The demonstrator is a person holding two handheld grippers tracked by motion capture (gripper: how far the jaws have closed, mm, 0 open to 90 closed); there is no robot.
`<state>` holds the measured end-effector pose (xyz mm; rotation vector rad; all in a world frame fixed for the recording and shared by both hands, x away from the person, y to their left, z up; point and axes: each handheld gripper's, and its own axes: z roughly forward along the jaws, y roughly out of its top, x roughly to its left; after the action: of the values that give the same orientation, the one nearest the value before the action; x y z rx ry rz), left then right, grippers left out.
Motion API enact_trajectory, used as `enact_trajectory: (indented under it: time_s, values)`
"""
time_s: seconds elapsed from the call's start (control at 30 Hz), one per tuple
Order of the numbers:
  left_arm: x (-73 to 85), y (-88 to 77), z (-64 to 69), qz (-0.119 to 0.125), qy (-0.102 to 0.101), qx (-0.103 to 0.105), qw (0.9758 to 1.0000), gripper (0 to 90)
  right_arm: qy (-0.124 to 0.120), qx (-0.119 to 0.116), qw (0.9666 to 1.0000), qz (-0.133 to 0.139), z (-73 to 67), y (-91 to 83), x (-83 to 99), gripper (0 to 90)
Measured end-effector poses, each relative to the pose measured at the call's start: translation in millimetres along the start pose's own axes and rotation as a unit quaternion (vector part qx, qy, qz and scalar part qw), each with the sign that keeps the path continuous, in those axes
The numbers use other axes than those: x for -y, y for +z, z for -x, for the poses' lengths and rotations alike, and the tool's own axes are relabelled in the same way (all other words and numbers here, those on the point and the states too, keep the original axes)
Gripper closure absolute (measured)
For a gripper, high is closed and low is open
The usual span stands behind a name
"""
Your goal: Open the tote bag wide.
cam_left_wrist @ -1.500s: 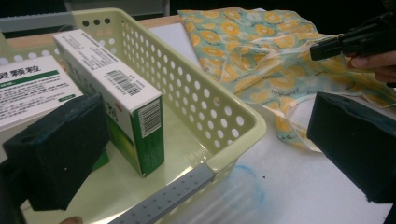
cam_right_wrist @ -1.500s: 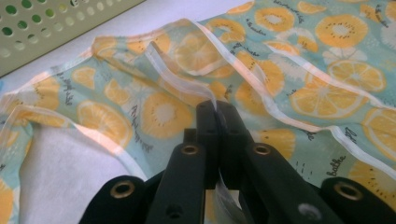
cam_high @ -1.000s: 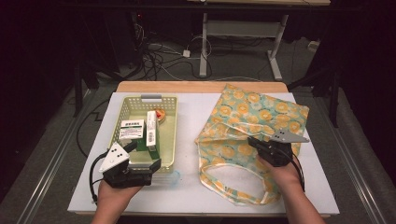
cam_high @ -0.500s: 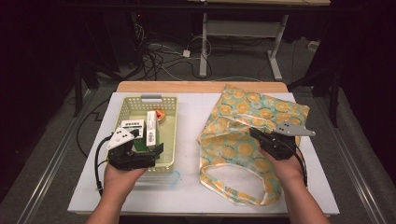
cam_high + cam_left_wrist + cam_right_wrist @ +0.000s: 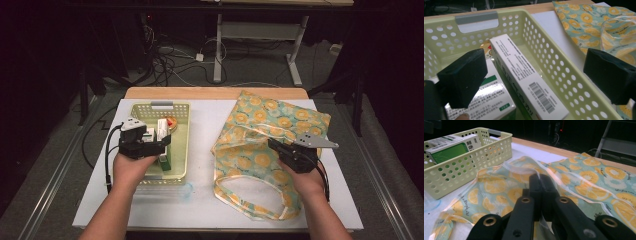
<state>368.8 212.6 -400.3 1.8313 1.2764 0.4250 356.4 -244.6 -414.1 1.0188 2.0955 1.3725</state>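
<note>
Moving over basket [image 5: 181, 150], left gripper [image 5: 162, 146] fingers closing slightly, empty.

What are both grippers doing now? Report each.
Left gripper: open, jaws just closing slightly, astride the white box in the basket, not pressing.
Right gripper: shut on the bag.
</note>
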Motion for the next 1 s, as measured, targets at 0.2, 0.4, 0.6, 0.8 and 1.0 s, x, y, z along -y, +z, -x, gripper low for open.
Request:
enact_trajectory:
  time_s: [0.2, 0.4, 0.6, 0.8, 1.0]
  values:
    - [-12.2, 11.3, -6.2, -0.020, -0.003, -0.005, 0.9998, 13.6, 0.001, 0.001, 1.0000, -0.001, 0.1, 0.5, 0.8, 90.0]
    - [-28.6, 24.4, -17.0, -0.044, -0.019, -0.021, 0.9986, 17.7, 0.001, 0.001, 1.0000, -0.002, 0.1, 0.4, 2.1, 90.0]
    - [-39.2, 47.1, -19.6, -0.080, -0.018, -0.028, 0.9963, 18.2, 0.001, 0.001, 1.0000, -0.003, 1.5, 0.2, 2.7, 90.0]
    - [-36.8, 63.3, -19.7, -0.106, -0.023, -0.040, 0.9932, 25.5, 0.002, 0.003, 1.0000, -0.004, 1.6, -1.0, 4.3, 90.0]
    - [-35.6, 66.5, -14.5, -0.123, -0.017, -0.046, 0.9911, 37.2, 0.003, 0.005, 1.0000, 0.000, 3.5, -3.3, 4.2, 90.0]
